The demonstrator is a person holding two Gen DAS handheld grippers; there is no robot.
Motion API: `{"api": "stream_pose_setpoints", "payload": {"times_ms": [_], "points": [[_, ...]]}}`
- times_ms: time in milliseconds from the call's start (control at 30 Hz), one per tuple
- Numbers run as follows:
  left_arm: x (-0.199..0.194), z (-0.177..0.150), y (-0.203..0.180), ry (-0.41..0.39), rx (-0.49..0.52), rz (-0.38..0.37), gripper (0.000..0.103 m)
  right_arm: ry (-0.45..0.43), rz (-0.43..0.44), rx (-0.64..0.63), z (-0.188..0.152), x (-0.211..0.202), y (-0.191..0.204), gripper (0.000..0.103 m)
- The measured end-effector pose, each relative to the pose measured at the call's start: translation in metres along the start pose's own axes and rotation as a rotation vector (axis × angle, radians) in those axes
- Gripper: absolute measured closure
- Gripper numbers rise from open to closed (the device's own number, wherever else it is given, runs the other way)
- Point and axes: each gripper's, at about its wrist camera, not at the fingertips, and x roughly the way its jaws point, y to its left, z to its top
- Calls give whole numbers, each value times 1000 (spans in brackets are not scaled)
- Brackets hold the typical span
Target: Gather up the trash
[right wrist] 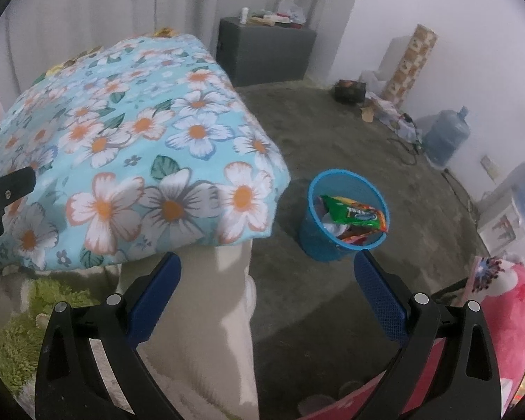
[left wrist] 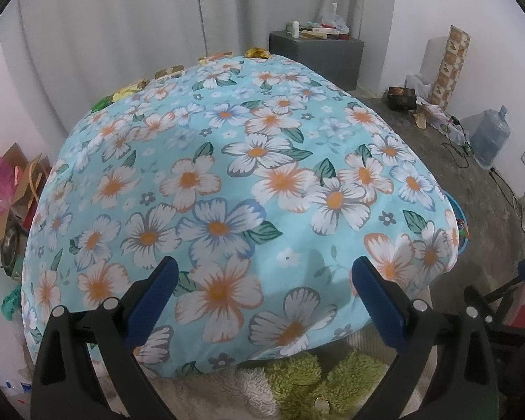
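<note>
A blue mesh bin (right wrist: pixel 343 225) stands on the grey floor right of the table, holding a green snack wrapper (right wrist: pixel 353 213) and other wrappers. Several wrappers (left wrist: pixel 259 52) lie along the far edge of the table under its blue flowered cloth (left wrist: pixel 227 175), also small in the right wrist view (right wrist: pixel 164 32). My left gripper (left wrist: pixel 262 280) is open and empty over the near table edge. My right gripper (right wrist: pixel 267 274) is open and empty, low beside the table's near right corner, with the bin just beyond its right finger.
A grey cabinet (left wrist: pixel 315 56) with clutter stands at the back wall. Water jugs (right wrist: pixel 444 136), cables and bags line the right wall. Cardboard and pink paper (left wrist: pixel 7 189) lie left of the table. A green and white rug (left wrist: pixel 297 385) lies below. A pink cloth (right wrist: pixel 507 308) is at right.
</note>
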Motion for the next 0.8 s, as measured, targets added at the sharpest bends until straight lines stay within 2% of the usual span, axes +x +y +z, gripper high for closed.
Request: {"api": "stream_pose_setpoints", "payload": {"times_ms": [233,533,800], "points": [[-1,2,-3,-3,11,-6,6,-6,-15,18,7,14,-34,8],[-2,2,-4,-3,14,-8,6,-15,-21,21,10,17,-43,8],[-9,5,-11,-32,43,-39,6,-26,-21,18,12,15,-44,8]]}}
